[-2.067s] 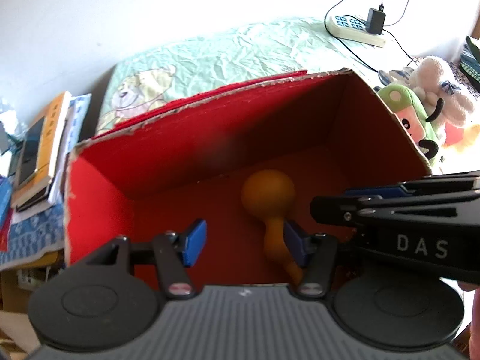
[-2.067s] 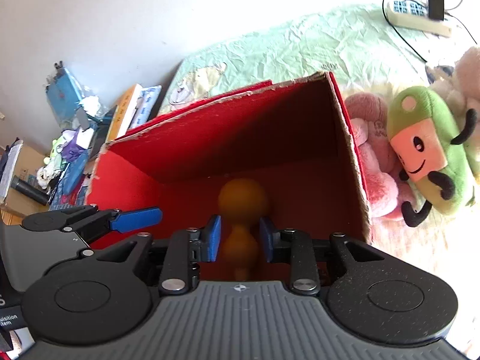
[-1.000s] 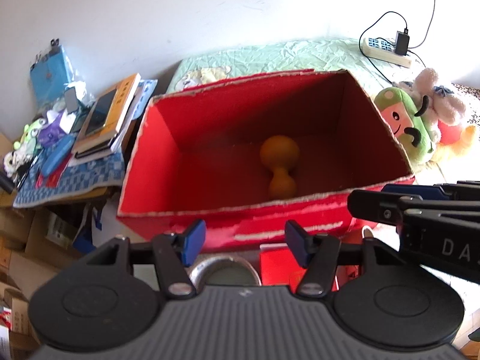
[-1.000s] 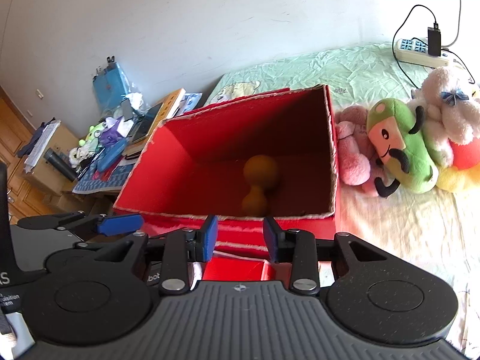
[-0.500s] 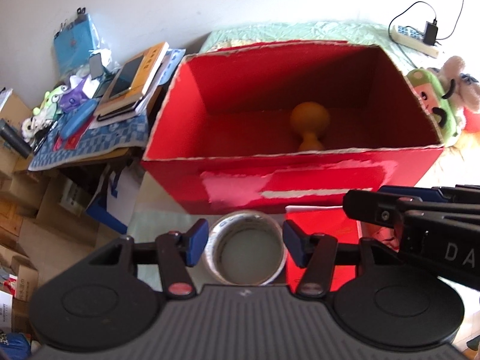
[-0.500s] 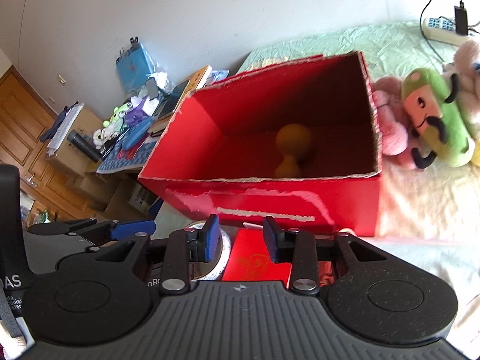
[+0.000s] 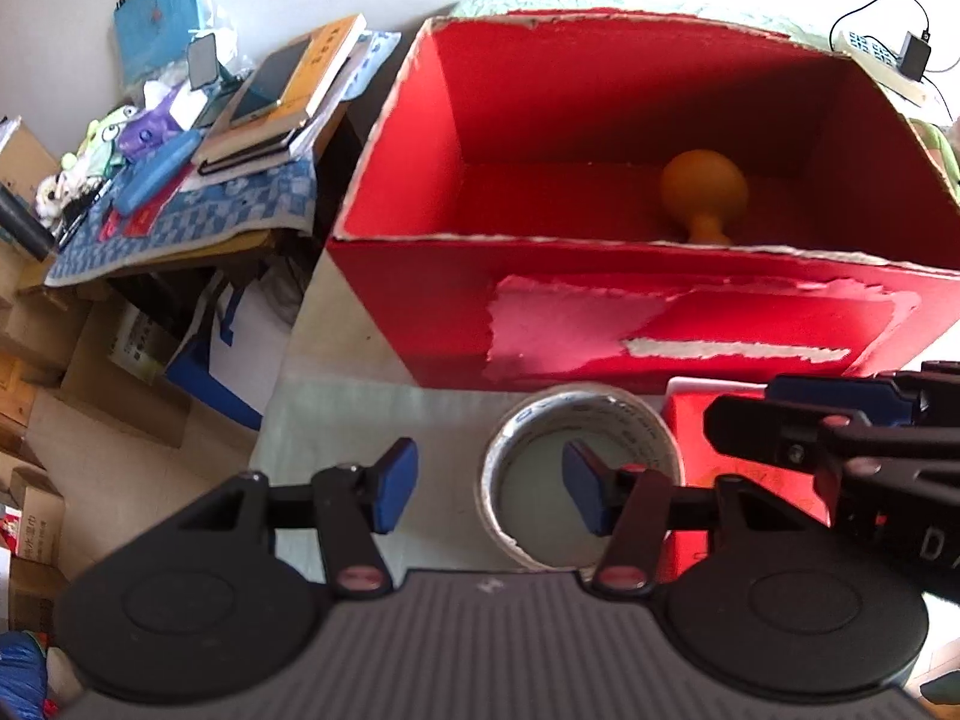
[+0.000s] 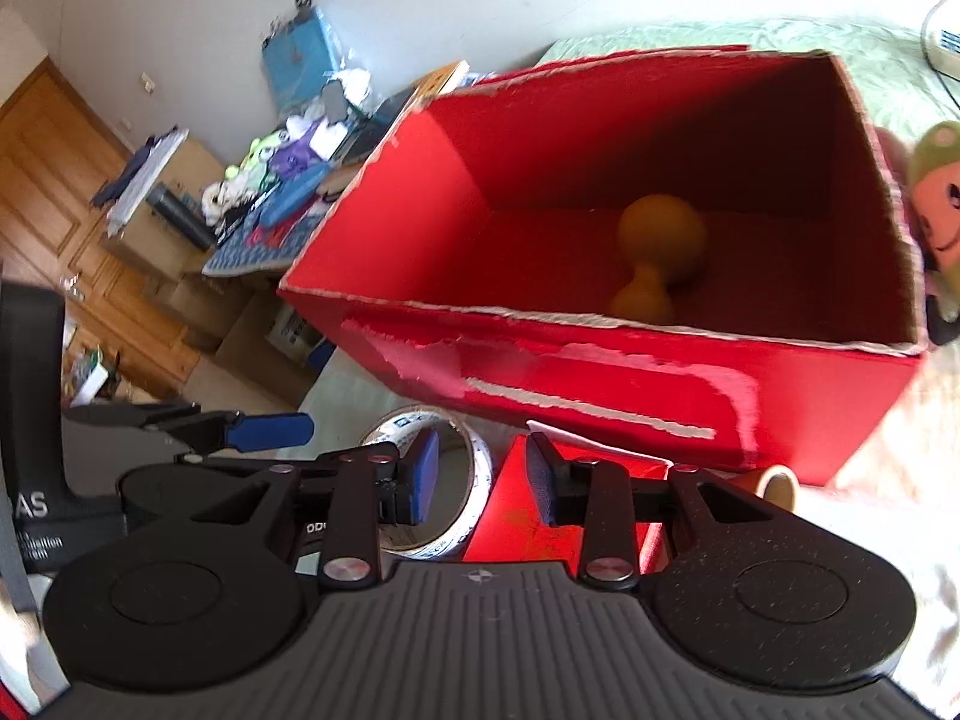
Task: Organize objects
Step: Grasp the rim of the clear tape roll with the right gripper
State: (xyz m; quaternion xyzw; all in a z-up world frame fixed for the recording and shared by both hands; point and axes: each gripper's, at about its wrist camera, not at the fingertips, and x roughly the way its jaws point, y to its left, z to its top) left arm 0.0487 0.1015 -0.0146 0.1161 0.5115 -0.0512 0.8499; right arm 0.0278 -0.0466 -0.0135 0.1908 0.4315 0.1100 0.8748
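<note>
An orange gourd-shaped object (image 7: 703, 192) (image 8: 659, 255) lies inside the open red cardboard box (image 7: 660, 312) (image 8: 600, 372). In front of the box lie a roll of clear tape (image 7: 624, 414) (image 8: 474, 468) and a flat red packet (image 7: 690, 414) (image 8: 510, 516). My left gripper (image 7: 489, 489) is open and empty, low over the tape roll's left side. My right gripper (image 8: 483, 480) is open and empty, above the edge between tape and red packet. It also shows in the left wrist view (image 7: 810, 414).
A cluttered side table (image 7: 180, 222) with books, a phone and small toys stands left of the box. Cardboard boxes (image 7: 36, 312) sit on the floor below. A plush toy (image 8: 939, 204) lies right of the box. A small tape core (image 8: 777, 483) lies by the box's right corner.
Both grippers have pulled back out of the red box and dropped lower, leaving the orange gourd inside. The tape roll and red packet have come into view under them.
</note>
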